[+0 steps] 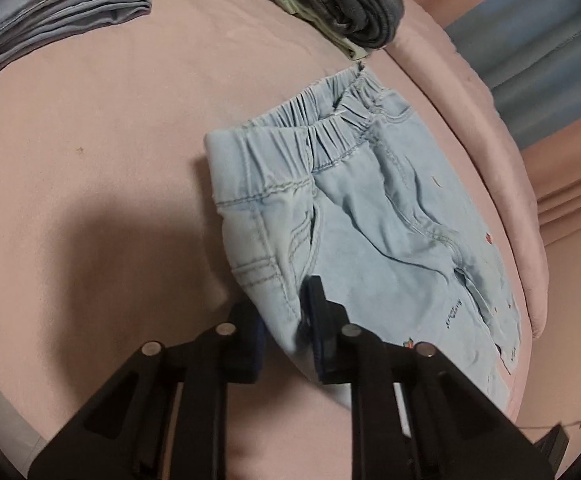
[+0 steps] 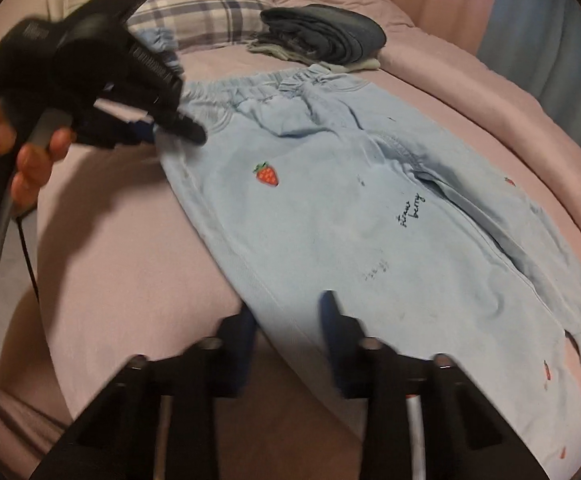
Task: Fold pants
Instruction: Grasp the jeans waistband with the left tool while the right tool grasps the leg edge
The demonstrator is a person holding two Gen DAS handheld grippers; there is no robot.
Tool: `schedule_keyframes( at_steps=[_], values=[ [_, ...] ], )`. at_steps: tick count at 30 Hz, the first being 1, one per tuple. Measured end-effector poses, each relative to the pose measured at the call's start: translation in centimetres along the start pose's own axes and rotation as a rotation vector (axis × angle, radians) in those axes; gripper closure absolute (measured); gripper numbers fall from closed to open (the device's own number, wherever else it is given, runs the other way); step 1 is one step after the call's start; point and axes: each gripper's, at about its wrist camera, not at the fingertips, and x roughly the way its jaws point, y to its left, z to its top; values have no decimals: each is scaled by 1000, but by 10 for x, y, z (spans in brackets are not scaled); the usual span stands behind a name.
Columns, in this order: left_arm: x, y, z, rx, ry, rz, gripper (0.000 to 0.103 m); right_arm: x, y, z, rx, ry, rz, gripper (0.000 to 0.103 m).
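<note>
Light blue pants [image 2: 330, 208] with a strawberry patch [image 2: 267, 174] lie flat on the pink bed, elastic waistband [image 1: 330, 120] at the far end. My left gripper [image 1: 282, 320] straddles the pants' near side edge by the hip, jaws apart with cloth between them. It also shows in the right wrist view [image 2: 162, 128] at the waist corner. My right gripper [image 2: 286, 320] straddles the leg's near edge lower down, jaws apart, cloth between the fingers.
A folded stack of dark jeans [image 2: 326, 34] lies beyond the waistband, also in the left wrist view [image 1: 350, 4]. Folded light jeans [image 1: 62, 12] sit at far left. A plaid pillow [image 2: 206, 12] is at the back. The bed's edge [image 1: 522, 184] curves right.
</note>
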Motion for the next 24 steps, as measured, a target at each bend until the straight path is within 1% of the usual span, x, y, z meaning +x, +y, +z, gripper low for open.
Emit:
schedule_keyframes(
  at_steps=[1, 3, 5, 6, 7, 8, 9, 10, 11, 13, 15, 16, 17, 18, 20, 21, 22, 23, 24],
  values=[
    [-2, 0, -2, 14, -3, 3, 89, 0, -1, 3, 11, -6, 19, 87],
    [-6, 1, -4, 37, -9, 8, 89, -5, 1, 4, 11, -3, 63, 87],
    [-5, 2, -6, 75, 4, 31, 87, -9, 9, 0, -15, -1, 78, 87],
    [-4, 2, -7, 102, 16, 52, 82, -7, 10, -4, -22, 13, 93, 87],
    [-4, 0, -8, 134, 20, 72, 80, -3, 10, -7, -37, 32, 99, 87],
    [-7, -2, -8, 166, 15, 96, 73, -1, 9, -7, -47, 40, 104, 87],
    [-11, -5, -8, 196, 6, 125, 61, 1, 5, -3, -33, 41, 110, 84],
    [-17, -8, -7, 228, -11, 159, 54, 2, 0, 2, -6, 49, 132, 75],
    [-25, -12, -6, 260, -44, 182, 50, -2, -6, 4, 26, 53, 156, 66],
    [-39, -23, -5, 322, -110, 196, 50, -16, -18, 7, 82, 16, 182, 63],
    [-45, -37, -7, 389, -163, 202, 50, -31, -34, 7, 136, -23, 189, 63],
    [-45, -46, -9, 434, -182, 191, 50, -36, -41, 6, 156, -34, 178, 63],
    [-40, -55, -10, 478, -182, 162, 50, -37, -48, 5, 166, -39, 152, 63],
    [-31, -63, -11, 508, -167, 136, 50, -37, -55, 3, 174, -39, 108, 63],
    [-5, -75, -11, 563, -133, 120, 49, -28, -76, -1, 220, -10, 17, 63],
    [12, -77, -12, 595, -110, 153, 49, -24, -87, -7, 242, 1, -12, 63],
    [32, -76, -13, 623, -64, 218, 49, -25, -97, -15, 254, 14, -38, 63],
    [43, -71, -14, 627, -23, 251, 49, -17, -109, -24, 271, 54, -80, 63],
    [48, -65, -14, 625, -16, 244, 48, -9, -122, -35, 295, 109, -126, 63]
  ],
)
